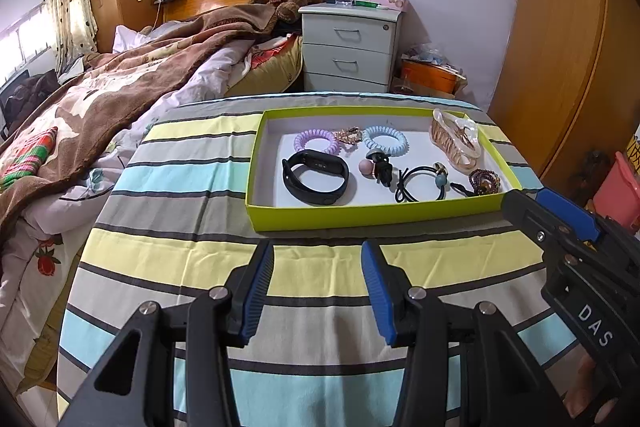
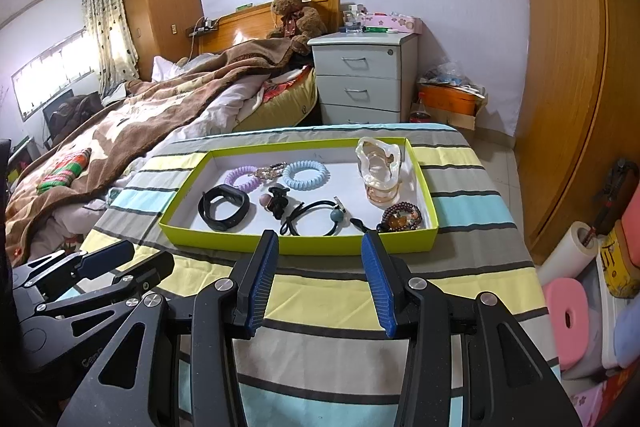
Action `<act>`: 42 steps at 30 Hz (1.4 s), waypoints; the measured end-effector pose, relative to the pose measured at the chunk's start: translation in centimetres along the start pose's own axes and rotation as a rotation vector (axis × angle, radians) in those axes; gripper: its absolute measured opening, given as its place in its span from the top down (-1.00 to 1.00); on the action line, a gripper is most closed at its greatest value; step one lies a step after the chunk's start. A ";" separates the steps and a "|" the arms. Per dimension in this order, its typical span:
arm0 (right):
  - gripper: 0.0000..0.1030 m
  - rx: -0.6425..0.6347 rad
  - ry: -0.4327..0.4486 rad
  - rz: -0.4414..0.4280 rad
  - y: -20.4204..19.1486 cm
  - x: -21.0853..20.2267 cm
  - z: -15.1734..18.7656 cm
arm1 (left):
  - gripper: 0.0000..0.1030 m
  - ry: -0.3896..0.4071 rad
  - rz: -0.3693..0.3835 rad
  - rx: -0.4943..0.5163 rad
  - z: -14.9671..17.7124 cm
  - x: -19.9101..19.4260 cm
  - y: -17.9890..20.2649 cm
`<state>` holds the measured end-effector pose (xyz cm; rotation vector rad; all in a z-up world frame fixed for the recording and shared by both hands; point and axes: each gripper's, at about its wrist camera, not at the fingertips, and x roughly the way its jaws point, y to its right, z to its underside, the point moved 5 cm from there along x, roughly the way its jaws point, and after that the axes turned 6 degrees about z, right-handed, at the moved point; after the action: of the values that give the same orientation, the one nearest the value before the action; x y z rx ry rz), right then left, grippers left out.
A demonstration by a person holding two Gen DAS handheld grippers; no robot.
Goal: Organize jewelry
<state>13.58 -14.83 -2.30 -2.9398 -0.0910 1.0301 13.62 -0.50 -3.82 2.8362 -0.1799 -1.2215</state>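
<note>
A lime-green tray (image 1: 360, 215) (image 2: 200, 233) with a white floor lies on the striped cloth. In it are a purple spiral hair tie (image 1: 316, 135), a blue spiral hair tie (image 1: 384, 130) (image 2: 306, 165), a black wristband (image 1: 320, 161) (image 2: 236, 197), a clear amber hair claw (image 1: 454, 141) (image 2: 380, 171), a black hair tie, a small black clip and a beaded bracelet (image 1: 484, 181) (image 2: 400, 217). My left gripper (image 1: 318, 251) stands open just short of the tray's near wall, holding nothing. My right gripper (image 2: 320, 243) is open and bare too, beside it to the right.
The striped table (image 1: 180, 267) stands against an unmade bed (image 1: 100, 115) on the left. A white drawer unit (image 1: 348, 47) and an orange box stand behind it. A wooden wardrobe (image 2: 560, 107) and floor clutter lie to the right.
</note>
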 end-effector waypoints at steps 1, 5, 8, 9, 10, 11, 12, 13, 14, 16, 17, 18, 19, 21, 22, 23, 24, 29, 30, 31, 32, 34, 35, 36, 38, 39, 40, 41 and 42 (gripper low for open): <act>0.14 0.001 -0.001 0.000 0.0 0.0 0.0 | 0.08 -0.001 -0.001 -0.003 0.0 0.0 0.0; 0.14 0.000 -0.001 0.000 -0.1 -0.1 0.0 | 0.08 0.000 -0.005 -0.004 0.0 0.0 -0.1; 0.14 -0.002 0.002 0.001 -0.2 -0.3 0.0 | 0.08 0.000 -0.008 -0.005 0.0 -0.1 -0.1; 0.14 -0.001 0.001 0.000 -0.2 -0.2 0.0 | 0.08 0.001 -0.009 -0.005 0.0 -0.1 -0.1; 0.14 -0.001 0.000 0.001 -0.2 -0.2 0.0 | 0.08 0.002 -0.010 -0.006 0.0 -0.1 -0.1; 0.14 -0.001 0.000 0.001 -0.2 -0.2 0.0 | 0.08 0.004 -0.011 -0.005 0.0 -0.2 -0.1; 0.14 0.000 0.000 0.000 -0.2 -0.2 0.0 | 0.08 0.004 -0.012 -0.004 0.0 -0.2 -0.2; 0.14 -0.001 0.000 0.000 -0.2 -0.2 0.0 | 0.08 0.004 -0.013 -0.004 0.0 -0.2 -0.2; 0.14 -0.001 0.000 0.002 -0.2 -0.2 0.0 | 0.08 0.004 -0.012 -0.004 0.0 -0.2 -0.2; 0.14 -0.001 0.000 0.000 -0.2 -0.2 0.0 | 0.08 0.002 -0.013 -0.005 0.1 -0.2 -0.2; 0.14 -0.001 0.001 0.001 -0.2 -0.2 0.0 | 0.08 0.002 -0.013 -0.006 0.1 -0.2 -0.3; 0.14 0.000 0.001 0.000 -0.2 -0.2 0.0 | 0.08 0.002 -0.013 -0.006 0.1 -0.2 -0.3; 0.14 0.000 0.000 0.000 -0.2 -0.2 0.0 | 0.08 0.002 -0.012 -0.005 0.1 -0.3 -0.3; 0.14 -0.001 0.000 0.001 -0.1 -0.2 0.0 | 0.08 0.002 -0.015 -0.006 0.1 -0.2 -0.3; 0.14 0.000 0.000 0.001 -0.2 -0.3 0.0 | 0.08 0.002 -0.016 -0.007 0.1 -0.3 -0.3; 0.14 0.000 0.000 0.000 -0.2 -0.2 0.0 | 0.08 0.000 -0.015 -0.005 0.1 -0.2 -0.3; 0.14 -0.001 0.000 0.001 -0.2 -0.2 0.0 | 0.08 -0.001 -0.016 -0.006 0.1 -0.2 -0.4; 0.14 -0.002 0.000 0.001 -0.3 -0.4 0.1 | 0.08 -0.001 -0.018 -0.008 0.2 -0.3 -0.5; 0.14 -0.001 0.000 0.000 -0.2 -0.3 0.1 | 0.08 -0.003 -0.018 -0.007 0.2 -0.3 -0.5; 0.14 -0.001 0.000 0.001 -0.2 -0.3 0.1 | 0.08 -0.002 -0.018 -0.007 0.2 -0.3 -0.5; 0.14 -0.002 0.000 0.002 -0.3 -0.4 0.0 | 0.08 -0.002 -0.018 -0.007 0.2 -0.3 -0.5; 0.14 -0.002 0.000 0.000 -0.3 -0.4 0.0 | 0.08 -0.003 -0.018 -0.008 0.2 -0.3 -0.6; 0.14 -0.002 0.000 0.001 -0.3 -0.4 0.0 | 0.08 -0.002 -0.018 -0.008 0.2 -0.3 -0.5; 0.14 -0.002 0.001 0.001 -0.3 -0.4 0.0 | 0.08 -0.002 -0.017 -0.009 0.2 -0.3 -0.5; 0.14 -0.003 0.000 0.001 -0.3 -0.4 0.1 | 0.08 -0.002 -0.019 -0.008 0.2 -0.3 -0.5; 0.14 -0.002 0.000 0.002 -0.3 -0.3 0.1 | 0.08 -0.001 -0.019 -0.008 0.2 -0.3 -0.5; 0.14 -0.001 0.000 0.001 -0.3 -0.3 0.1 | 0.08 -0.003 -0.018 -0.008 0.2 -0.3 -0.5; 0.14 -0.001 0.001 0.000 -0.3 -0.4 0.0 | 0.08 -0.003 -0.018 -0.009 0.2 -0.3 -0.5; 0.14 -0.003 0.000 0.001 -0.3 -0.3 0.1 | 0.08 -0.001 -0.018 -0.008 0.2 -0.3 -0.5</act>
<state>13.28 -14.56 -2.13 -2.9431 -0.0903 1.0304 13.32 0.02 -3.80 2.8361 -0.1497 -1.2247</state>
